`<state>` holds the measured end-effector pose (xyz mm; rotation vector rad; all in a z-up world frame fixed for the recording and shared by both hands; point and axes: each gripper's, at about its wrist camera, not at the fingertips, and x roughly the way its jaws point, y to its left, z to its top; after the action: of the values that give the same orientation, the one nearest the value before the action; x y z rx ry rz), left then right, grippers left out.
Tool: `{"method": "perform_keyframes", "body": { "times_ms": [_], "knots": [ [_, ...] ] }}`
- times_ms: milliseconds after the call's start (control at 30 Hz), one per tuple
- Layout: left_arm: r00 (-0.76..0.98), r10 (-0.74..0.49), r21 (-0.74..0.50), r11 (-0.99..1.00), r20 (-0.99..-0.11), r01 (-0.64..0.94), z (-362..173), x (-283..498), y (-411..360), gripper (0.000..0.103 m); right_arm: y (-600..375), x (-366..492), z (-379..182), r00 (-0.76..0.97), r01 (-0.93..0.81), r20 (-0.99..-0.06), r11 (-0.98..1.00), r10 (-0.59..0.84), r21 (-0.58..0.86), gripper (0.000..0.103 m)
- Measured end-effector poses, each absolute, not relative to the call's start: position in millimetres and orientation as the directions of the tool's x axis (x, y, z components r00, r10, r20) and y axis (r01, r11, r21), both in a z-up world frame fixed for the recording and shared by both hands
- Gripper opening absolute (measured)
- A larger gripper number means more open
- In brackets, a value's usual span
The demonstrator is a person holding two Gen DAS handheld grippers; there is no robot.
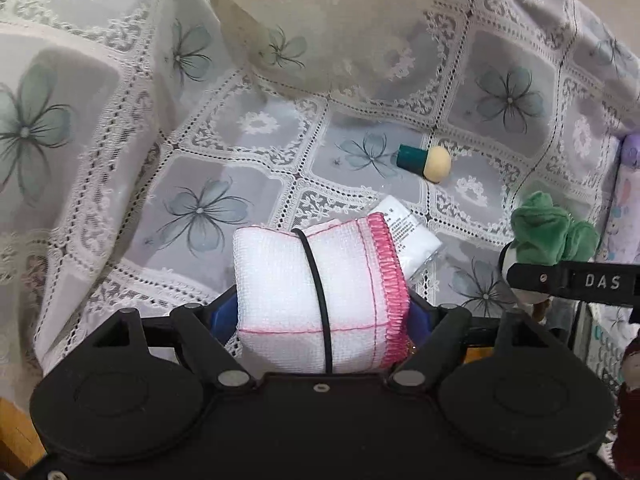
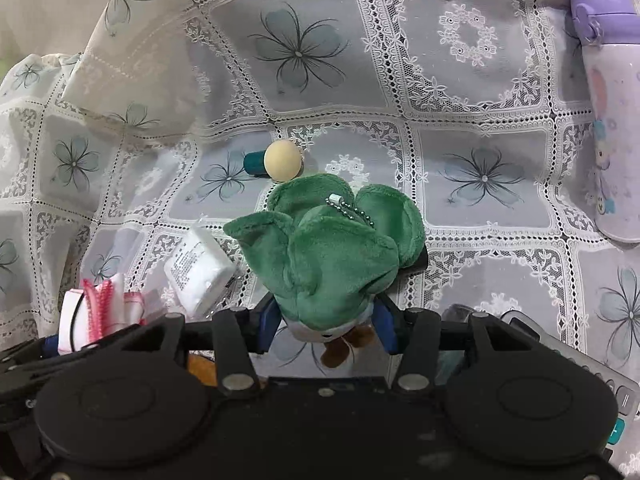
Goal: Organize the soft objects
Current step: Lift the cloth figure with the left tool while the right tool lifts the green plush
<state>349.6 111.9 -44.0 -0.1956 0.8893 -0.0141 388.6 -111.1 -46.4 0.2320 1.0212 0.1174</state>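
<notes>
**Both grippers loaded over the lace cloth**

The left gripper is clamped on a folded white gauze cloth with pink stitched edging and a black elastic band around its middle. The blue pads press on the bundle from either side, and it fills the gap between them. In the right wrist view the same bundle shows at the lower left, just beside the right gripper's frame.

The right gripper is closed tight on a green plush toy — the blue fingers pinch its pale lower body, while the green leafy top fans out above them. A small ball chain lies across the green top, and brown feet hang below the pads. In the left wrist view the toy appears at the right edge, above a black finger marked "DAS".

Beneath both lies a white lace tablecloth printed with grey-green flowers, bunched into folds at the left. On it rest a small piece with a cream round head and a teal stem, lying on its side, and a white wrapped packet with printed text — the packet sits close to the gauze bundle. A lilac bottle lies at the right edge. The corner of a grey device with keys shows at the lower right.
</notes>
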Motion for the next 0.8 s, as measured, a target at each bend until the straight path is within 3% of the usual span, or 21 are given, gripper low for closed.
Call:
{"method": "perform_keyframes", "body": {
  "times_ms": [200, 800],
  "knots": [
    [0.627, -0.023, -0.116, 0.987, -0.779, -0.108, -45, 342, 121, 0.075, -93, 387, -36, 0.519, -0.035, -0.818, 0.962, 0.249, 0.27, 0.048],
    [0.586, 0.093, -0.097, 0.953, -0.805, -0.285, -52, 259, 180, 0.075, 19, 346, -27, 0.397, -0.313, -0.801, 0.886, 0.449, 0.342, 0.048]
  ]
}}
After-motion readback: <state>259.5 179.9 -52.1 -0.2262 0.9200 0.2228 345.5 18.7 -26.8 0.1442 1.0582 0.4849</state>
